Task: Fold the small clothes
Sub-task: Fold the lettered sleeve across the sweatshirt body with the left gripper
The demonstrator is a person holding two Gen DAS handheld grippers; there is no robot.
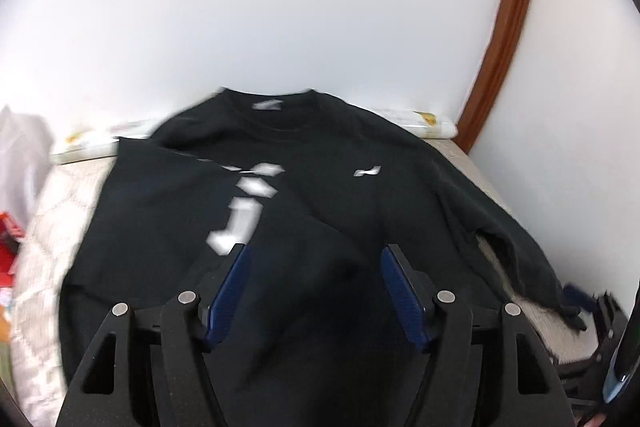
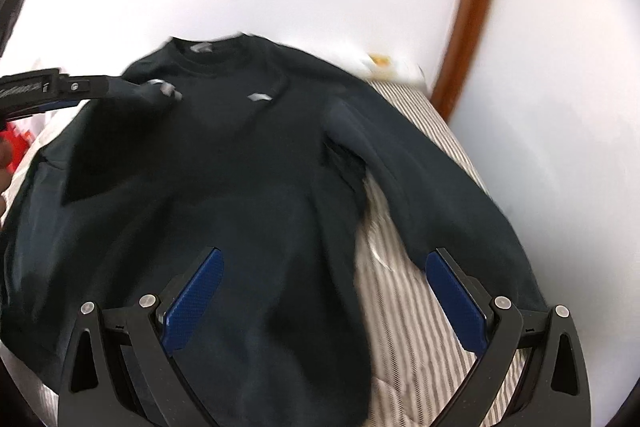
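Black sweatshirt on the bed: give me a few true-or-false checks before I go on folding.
1. The black sweatshirt lies with its collar towards the wall. True.
2. The left gripper is clamped on a sleeve. False: its jaws stand open, nothing pinched.
3. One sleeve is folded across the chest. True: it covers part of the white print.
4. The right gripper is shut. False: it is open above the hem.
5. The bedding is plain red. False: it is striped.
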